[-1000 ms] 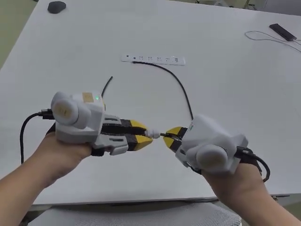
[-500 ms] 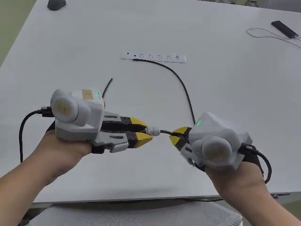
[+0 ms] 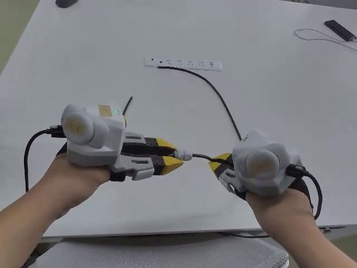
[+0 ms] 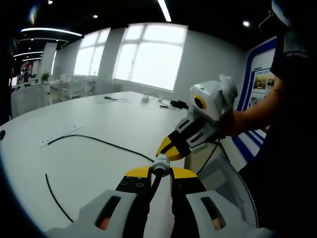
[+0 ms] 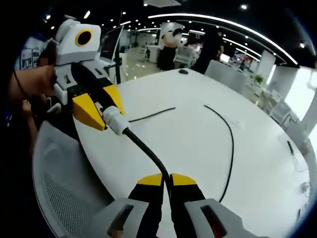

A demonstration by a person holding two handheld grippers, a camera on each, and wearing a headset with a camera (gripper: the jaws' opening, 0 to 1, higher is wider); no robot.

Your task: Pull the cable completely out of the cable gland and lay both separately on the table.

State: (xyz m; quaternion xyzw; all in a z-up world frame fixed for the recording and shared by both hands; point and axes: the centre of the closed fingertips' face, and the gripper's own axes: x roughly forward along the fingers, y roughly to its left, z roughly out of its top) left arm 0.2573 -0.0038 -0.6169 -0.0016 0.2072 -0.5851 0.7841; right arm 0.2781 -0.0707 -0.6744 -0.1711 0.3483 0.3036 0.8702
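A small white plastic cable gland (image 3: 186, 156) is clamped in the fingers of the left gripper (image 3: 175, 155); its thin black cable (image 3: 202, 158), seemingly not yet freed, is pinched just opposite by the right gripper (image 3: 216, 162).

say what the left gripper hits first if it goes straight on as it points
Likely the right gripper: it faces the left gripper, which grips the cable gland, along a short stretch of cable; depth unclear.

The left gripper (image 4: 159, 172) clamps the white cable gland (image 4: 160, 162), facing the right gripper (image 4: 166, 149).
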